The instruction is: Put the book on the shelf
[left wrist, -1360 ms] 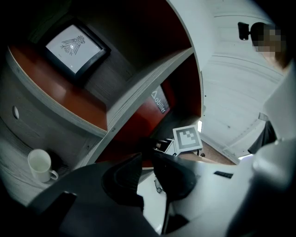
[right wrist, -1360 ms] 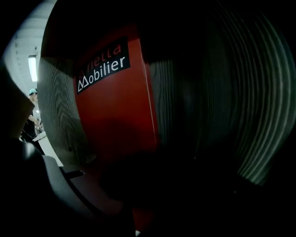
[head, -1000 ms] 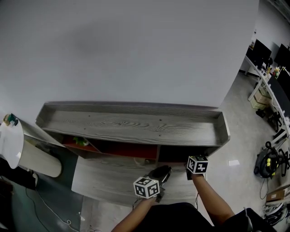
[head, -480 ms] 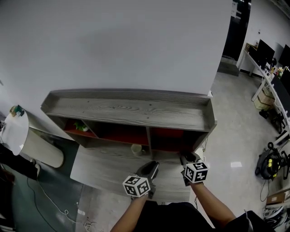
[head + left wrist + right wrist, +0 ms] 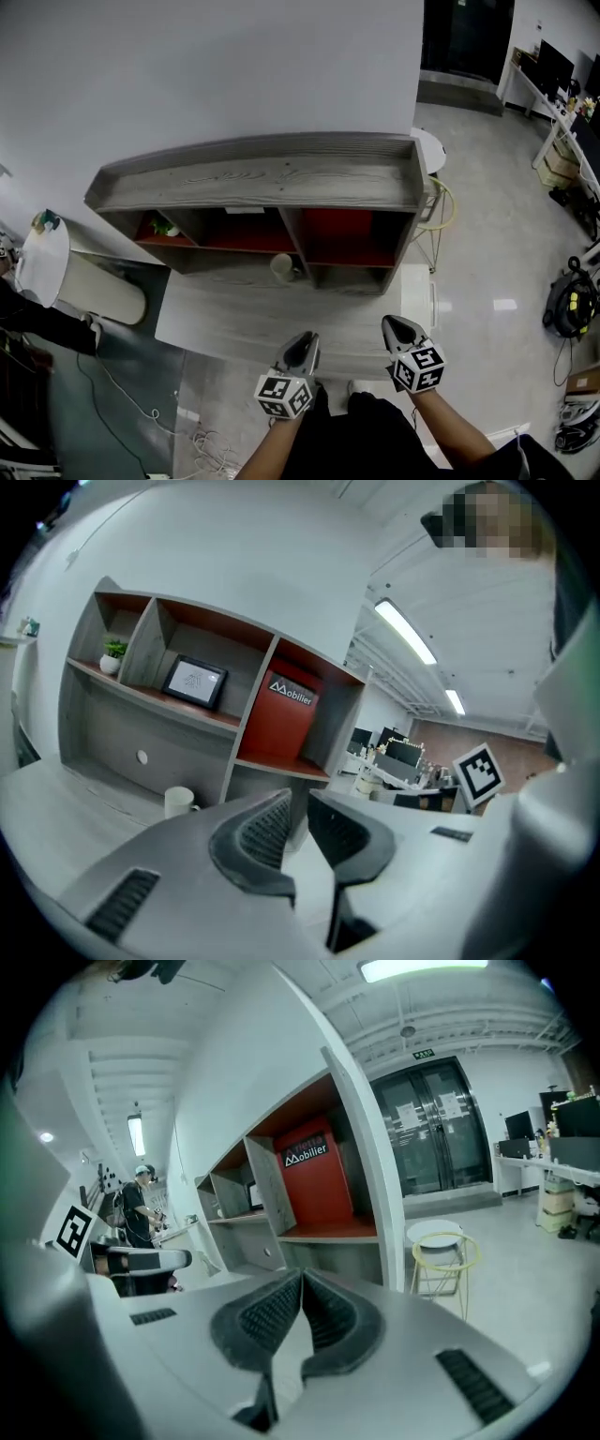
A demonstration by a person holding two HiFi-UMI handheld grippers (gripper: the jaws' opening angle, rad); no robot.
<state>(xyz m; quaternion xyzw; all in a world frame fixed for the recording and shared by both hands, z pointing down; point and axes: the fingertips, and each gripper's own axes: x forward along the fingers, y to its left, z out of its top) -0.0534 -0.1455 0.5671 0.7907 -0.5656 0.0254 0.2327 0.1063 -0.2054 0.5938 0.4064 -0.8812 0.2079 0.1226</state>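
Observation:
The red book (image 5: 337,232) stands upright in the right compartment of the grey shelf unit (image 5: 253,178); its white lettering shows in the left gripper view (image 5: 286,719) and the right gripper view (image 5: 319,1180). Both grippers hang over the desk's near edge, well back from the shelf. My left gripper (image 5: 302,349) (image 5: 298,799) has its jaws closing, a narrow gap left and nothing between them. My right gripper (image 5: 401,330) (image 5: 302,1279) is shut, tips touching, holding nothing.
A white mug (image 5: 281,267) sits on the desk (image 5: 225,323) below the shelf. A framed picture (image 5: 194,680) and a small plant (image 5: 112,653) occupy the left compartments. A white stool with a yellow ring (image 5: 433,192) stands right of the shelf, a round white table (image 5: 42,267) at left.
Both grippers have drawn back from the shelf's front toward the body. The head view has pulled away and tilted, so the red compartments and the mug now show.

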